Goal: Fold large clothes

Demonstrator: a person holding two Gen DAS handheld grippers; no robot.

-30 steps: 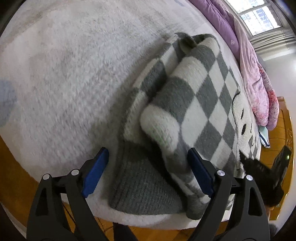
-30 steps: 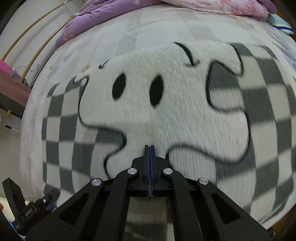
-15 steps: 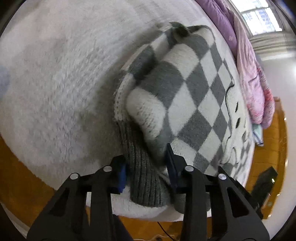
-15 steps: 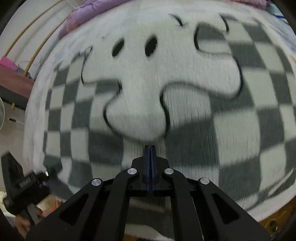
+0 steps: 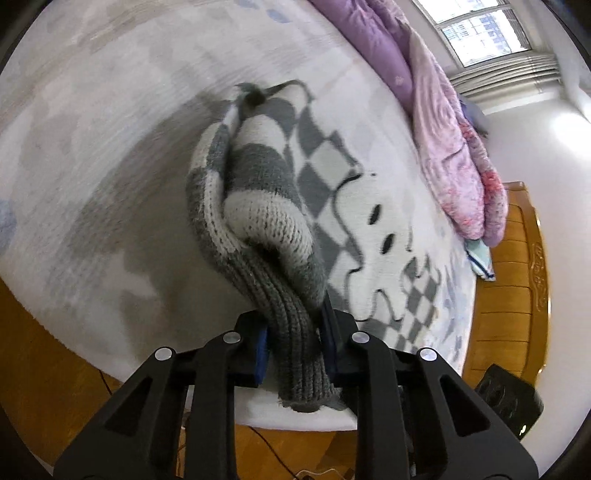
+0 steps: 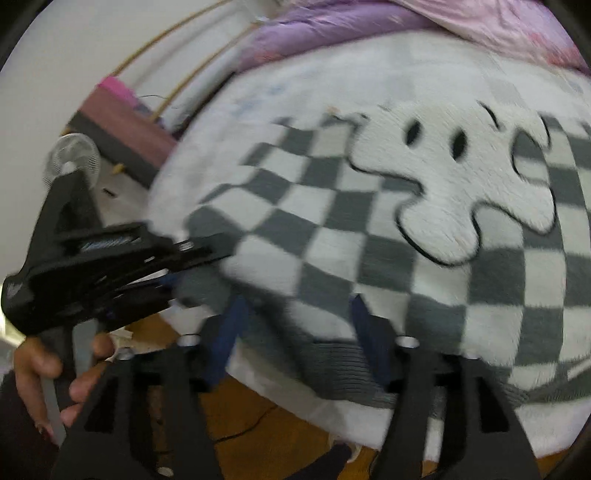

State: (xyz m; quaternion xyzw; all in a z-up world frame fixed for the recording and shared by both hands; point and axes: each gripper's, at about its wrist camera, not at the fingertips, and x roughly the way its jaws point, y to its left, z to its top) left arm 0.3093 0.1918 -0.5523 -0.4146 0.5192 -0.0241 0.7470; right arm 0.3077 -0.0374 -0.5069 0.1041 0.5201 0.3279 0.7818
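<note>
A: Where is the sweater?

B: The checkered grey-and-white sweater (image 5: 343,206) lies spread on the bed (image 5: 110,110), with its grey ribbed hem at the bed's near edge. A white cartoon face with two black eyes covers its front.

A: What is the left gripper doing?

B: The left gripper (image 5: 295,347) is clamped on the bunched ribbed hem at the sweater's corner. The knit is squeezed between the blue pads, and a tail of hem hangs below them. The fabric rises from the bed in a thick roll toward the gripper.

A: And the right one?

B: The right gripper (image 6: 295,332) has its jaws spread wide, blue pads well apart, sitting over the hem near the bed's edge. It grips nothing. The picture is blurred, so I cannot tell whether the pads touch the knit.

A: Anything else nearby?

B: In the right wrist view the left gripper (image 6: 110,266) shows at the far corner, with the person's hand (image 6: 55,373) on its handle. A pink and purple quilt (image 5: 443,140) is piled along the far side of the bed, a window (image 5: 480,29) is beyond it, and a small fan (image 6: 74,158) stands on the floor.
</note>
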